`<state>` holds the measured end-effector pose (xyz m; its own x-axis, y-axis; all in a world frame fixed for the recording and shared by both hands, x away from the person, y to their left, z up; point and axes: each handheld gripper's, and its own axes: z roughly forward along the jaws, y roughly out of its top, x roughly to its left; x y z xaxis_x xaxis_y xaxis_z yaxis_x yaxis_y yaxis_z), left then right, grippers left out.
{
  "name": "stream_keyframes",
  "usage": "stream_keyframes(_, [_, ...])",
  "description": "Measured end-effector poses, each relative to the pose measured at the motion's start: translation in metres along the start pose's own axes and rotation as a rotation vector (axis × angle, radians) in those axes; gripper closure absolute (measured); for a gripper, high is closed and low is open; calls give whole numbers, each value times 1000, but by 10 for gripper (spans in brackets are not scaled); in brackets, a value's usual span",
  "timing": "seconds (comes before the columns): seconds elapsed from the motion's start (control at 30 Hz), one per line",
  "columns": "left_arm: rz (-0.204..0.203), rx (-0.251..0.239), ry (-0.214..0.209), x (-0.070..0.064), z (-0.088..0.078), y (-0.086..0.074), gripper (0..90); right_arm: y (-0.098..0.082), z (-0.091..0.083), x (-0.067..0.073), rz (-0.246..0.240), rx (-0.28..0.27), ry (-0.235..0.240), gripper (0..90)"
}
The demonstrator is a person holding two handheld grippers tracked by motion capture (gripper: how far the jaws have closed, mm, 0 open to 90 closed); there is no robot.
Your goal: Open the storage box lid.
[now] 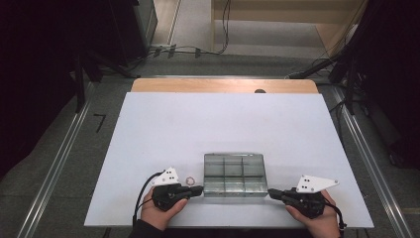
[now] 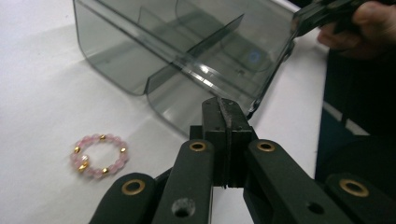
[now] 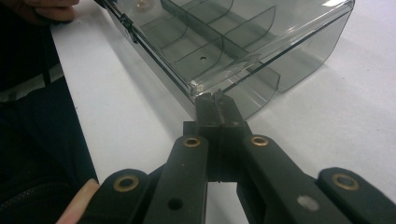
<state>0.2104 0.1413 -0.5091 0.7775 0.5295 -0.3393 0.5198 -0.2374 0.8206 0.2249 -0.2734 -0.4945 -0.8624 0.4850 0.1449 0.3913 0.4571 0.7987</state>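
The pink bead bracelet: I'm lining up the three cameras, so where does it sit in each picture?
High view: the bead bracelet lies on the white table, between the left gripper and the clear divided box.
Left gripper view: bracelet at lower left, left of the shut jaws.
Right gripper view: not in it.
Shared landmark: the box, with a shut gripper tip at each near corner.

Glossy smoky clear-plastic box (image 1: 233, 174), matt white tabletop (image 1: 198, 124)

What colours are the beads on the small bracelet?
Pink beads with gold ones between, on the bracelet; clearest in the left gripper view.
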Motion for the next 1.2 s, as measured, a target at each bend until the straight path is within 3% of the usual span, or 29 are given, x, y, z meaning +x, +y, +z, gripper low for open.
stream_keyframes(0.5, [1,-13,-6,0,0,0,894,1,-1,1,-4,-16,2,886])
stream_keyframes(0.6, [-1,-22,-12,-1,-1,1,894,2,-2,1,11,-38,22,886])
stream_keyframes(0.83, [3,-55,-24,-2,-2,2,894,5,-4,3,9,-59,18,886])
stream_keyframes(1.1, [61,-102,-14,-11,-3,7,895,10,-6,5,-2,-96,-2,886])
stream_keyframes(1.2, [65,-115,-12,-12,-3,8,895,12,-6,5,-3,-106,-10,886])
